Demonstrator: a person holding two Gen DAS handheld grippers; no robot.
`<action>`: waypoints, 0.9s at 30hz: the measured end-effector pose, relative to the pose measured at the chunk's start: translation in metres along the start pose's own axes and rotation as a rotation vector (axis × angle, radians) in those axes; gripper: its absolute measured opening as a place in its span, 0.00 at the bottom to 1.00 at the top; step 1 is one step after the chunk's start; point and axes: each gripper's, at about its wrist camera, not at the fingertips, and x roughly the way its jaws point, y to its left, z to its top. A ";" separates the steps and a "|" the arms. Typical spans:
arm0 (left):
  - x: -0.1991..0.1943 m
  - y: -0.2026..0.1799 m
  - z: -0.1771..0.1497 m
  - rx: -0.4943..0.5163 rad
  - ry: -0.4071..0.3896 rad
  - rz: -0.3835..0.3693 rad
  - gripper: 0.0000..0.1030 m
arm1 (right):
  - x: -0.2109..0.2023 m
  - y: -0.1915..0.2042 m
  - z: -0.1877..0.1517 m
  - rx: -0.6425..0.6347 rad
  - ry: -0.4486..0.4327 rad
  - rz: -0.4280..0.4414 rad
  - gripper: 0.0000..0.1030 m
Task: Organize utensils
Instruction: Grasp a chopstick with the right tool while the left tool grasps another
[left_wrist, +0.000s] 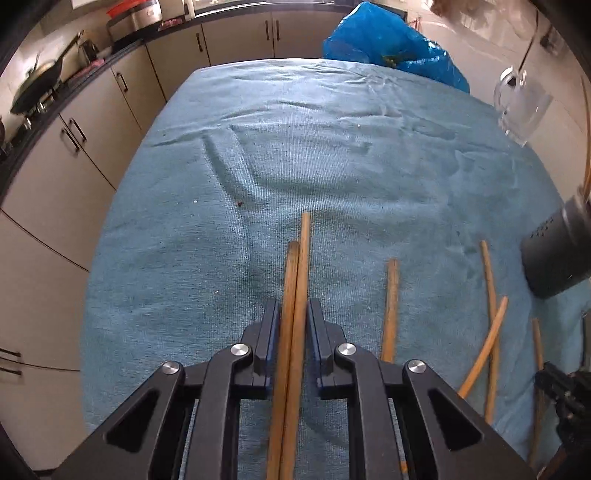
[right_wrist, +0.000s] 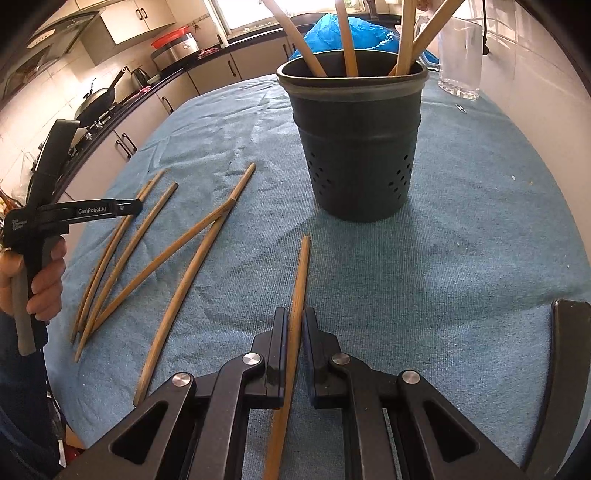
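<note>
Where the right claw (right_wrist: 294, 321) pinches it, one chopstick (right_wrist: 300, 280) — slender, tan, slightly bowed.

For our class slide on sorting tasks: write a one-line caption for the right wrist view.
Right gripper clamps one chopstick before the dark holder.

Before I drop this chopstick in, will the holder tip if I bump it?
Possibly. The holder is tall, tapers to a narrower base, and looks like light plastic. Four chopsticks lean above its rim, raising the weight. The soft cloth may grip rather than let it slide.
</note>
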 end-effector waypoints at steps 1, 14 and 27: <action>0.000 0.003 0.002 -0.011 0.000 -0.029 0.14 | 0.000 0.001 0.000 -0.003 0.001 -0.003 0.08; -0.008 0.034 0.019 -0.128 -0.003 -0.136 0.14 | 0.001 -0.001 -0.003 0.006 -0.007 0.006 0.09; 0.005 0.025 0.023 -0.095 0.027 -0.059 0.14 | 0.001 0.001 0.002 -0.002 0.004 -0.005 0.09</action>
